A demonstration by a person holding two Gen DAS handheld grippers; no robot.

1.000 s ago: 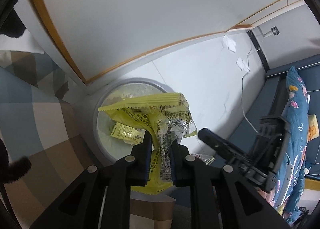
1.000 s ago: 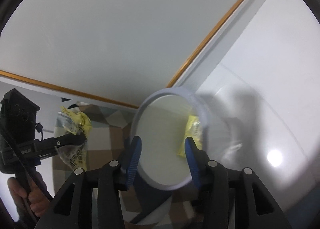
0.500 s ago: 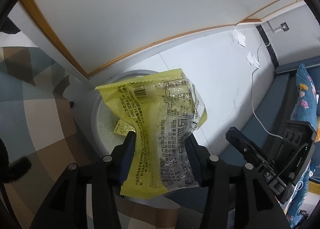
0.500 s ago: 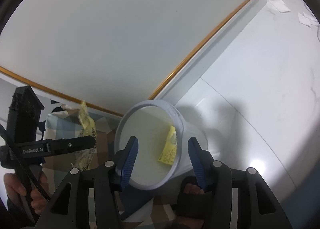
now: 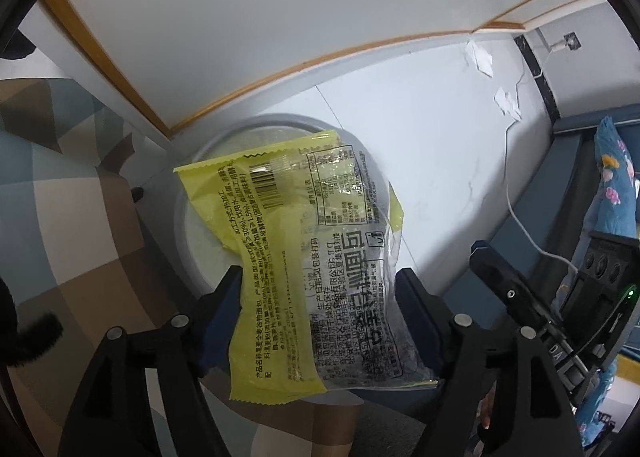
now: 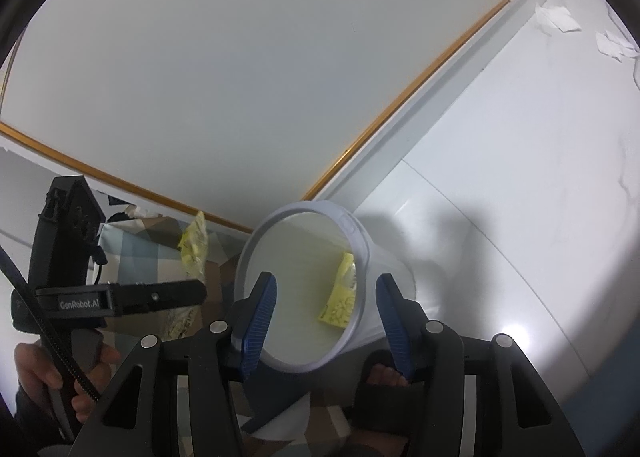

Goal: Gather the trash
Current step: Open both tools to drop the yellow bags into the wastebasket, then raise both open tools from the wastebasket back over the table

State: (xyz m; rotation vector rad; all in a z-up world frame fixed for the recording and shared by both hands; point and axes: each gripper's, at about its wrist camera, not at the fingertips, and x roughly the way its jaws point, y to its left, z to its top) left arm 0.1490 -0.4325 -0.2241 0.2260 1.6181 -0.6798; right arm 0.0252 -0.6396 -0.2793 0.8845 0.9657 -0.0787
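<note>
My left gripper [image 5: 320, 297] has its jaws spread wide, the yellow bread wrapper [image 5: 308, 269] lying loose between them, right above the white bin [image 5: 188, 217], so it should drop in. In the right wrist view the wrapper hangs at nine o'clock of the bin's mouth. My right gripper [image 6: 326, 317] waits with jaws apart and holding nothing, looking into the bin, where a smaller yellow wrapper [image 6: 340, 297] already leans against the three o'clock wall.
</note>
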